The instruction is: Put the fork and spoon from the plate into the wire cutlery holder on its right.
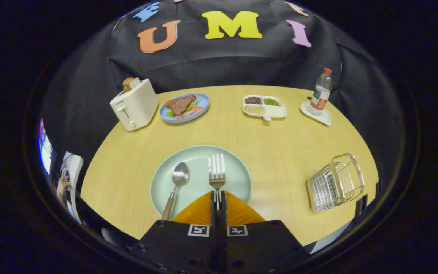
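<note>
A: Gripper (218,196) fingers clamped together on the fork (217,171) handle, over the plate (238,190).
B: Handling?
A: Thin steel, stiff, slippery, I'd guess. My hold sits low on the handle. Spoon (176,183) lies alongside; wire cutlery holder (335,183) is rightward.

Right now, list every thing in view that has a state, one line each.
gripper: shut on the fork's handle
fork: on the green plate, handle pinched, tines pointing away
spoon: lying free on the green plate, left of the fork
green plate: flat on the table
wire cutlery holder: holds no cutlery, right of the plate
toaster: bread sticking up
bottle: upright, capped
</note>
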Action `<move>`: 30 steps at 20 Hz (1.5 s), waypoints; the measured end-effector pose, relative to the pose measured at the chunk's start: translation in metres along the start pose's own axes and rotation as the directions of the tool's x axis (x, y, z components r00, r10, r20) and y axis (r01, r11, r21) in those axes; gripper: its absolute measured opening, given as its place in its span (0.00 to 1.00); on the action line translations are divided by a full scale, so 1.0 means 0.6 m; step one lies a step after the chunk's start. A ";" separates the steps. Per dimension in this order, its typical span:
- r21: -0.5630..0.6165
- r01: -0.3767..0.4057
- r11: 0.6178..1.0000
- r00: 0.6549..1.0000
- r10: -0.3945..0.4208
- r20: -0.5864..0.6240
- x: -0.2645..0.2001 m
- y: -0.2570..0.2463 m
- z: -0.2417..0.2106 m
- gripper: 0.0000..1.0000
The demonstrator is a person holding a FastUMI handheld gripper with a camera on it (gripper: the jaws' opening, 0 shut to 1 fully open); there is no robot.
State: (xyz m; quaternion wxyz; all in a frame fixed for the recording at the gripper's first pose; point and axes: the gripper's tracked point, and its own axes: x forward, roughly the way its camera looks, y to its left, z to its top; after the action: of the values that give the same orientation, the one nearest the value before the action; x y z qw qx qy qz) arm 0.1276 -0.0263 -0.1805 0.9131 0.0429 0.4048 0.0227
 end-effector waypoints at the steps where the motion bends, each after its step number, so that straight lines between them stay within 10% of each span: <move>1: 0.006 0.005 1.000 1.000 -0.005 0.018 -0.014 -0.014 0.009 0.02; 16: 0.134 0.114 0.984 0.984 -0.130 0.118 -0.134 -0.274 0.040 0.02; 30: 0.166 0.141 0.976 0.988 -0.149 0.037 -0.099 -0.334 -0.005 0.04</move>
State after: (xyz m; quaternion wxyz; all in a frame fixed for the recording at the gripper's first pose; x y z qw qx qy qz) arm 0.0867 -0.2299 -0.1581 0.9154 0.0883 0.3849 -0.0781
